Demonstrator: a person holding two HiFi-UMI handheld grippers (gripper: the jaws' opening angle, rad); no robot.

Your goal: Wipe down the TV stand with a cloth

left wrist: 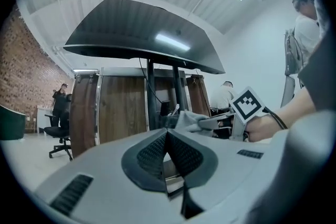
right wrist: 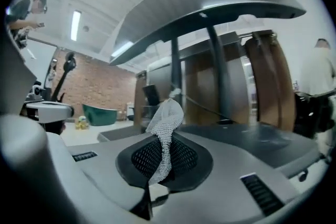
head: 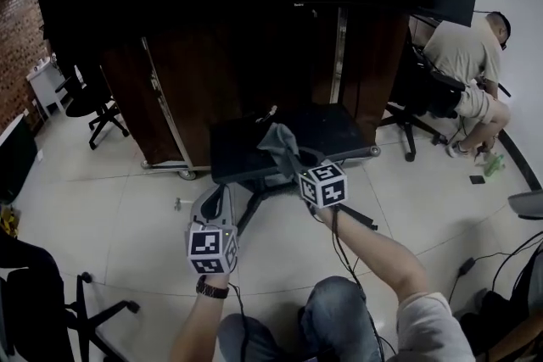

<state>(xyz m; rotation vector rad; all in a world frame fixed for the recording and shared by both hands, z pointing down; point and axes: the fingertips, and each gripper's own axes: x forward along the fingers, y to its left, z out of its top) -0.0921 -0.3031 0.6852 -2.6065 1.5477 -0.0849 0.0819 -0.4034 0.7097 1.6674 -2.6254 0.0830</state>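
Two tools, one per hand. One cloth, one stand, one TV.

Left tool (head: 221, 194): held low and to the left, short of the stand, over floor tile. In its own view (left wrist: 167, 135) the pads are pressed together with nothing between them. Wrist wears a watch (head: 212, 287); forearm comes up from the bottom edge, tool pointing forward toward the stand.

Right tool (head: 294, 160): reached further forward, arm stretched out from lower right, marker cube tipped toward the camera. In its own view (right wrist: 159, 153) the pads are clenched on the cloth (right wrist: 165, 124), a pale waffle-weave strip that rises out of the pinch and flops over at the top.

Cloth (head: 278, 139): bunched grey, over the front middle of the stand's dark base (head: 344, 126). It looks to be lying on the base, but contact is not clear from above. From the left gripper view the cloth (left wrist: 188, 119) shows just ahead of the right tool's tip.

Stand: flat dark base on wheels, post (left wrist: 151, 93) rising to the TV (left wrist: 142, 34), screen dark.

Behind: two wooden panels (head: 197, 87) at least. Three chairs in the head view, left (head: 93, 104), lower left (head: 53, 311), right (head: 411, 102). One person (head: 463, 64) seated on the right one.
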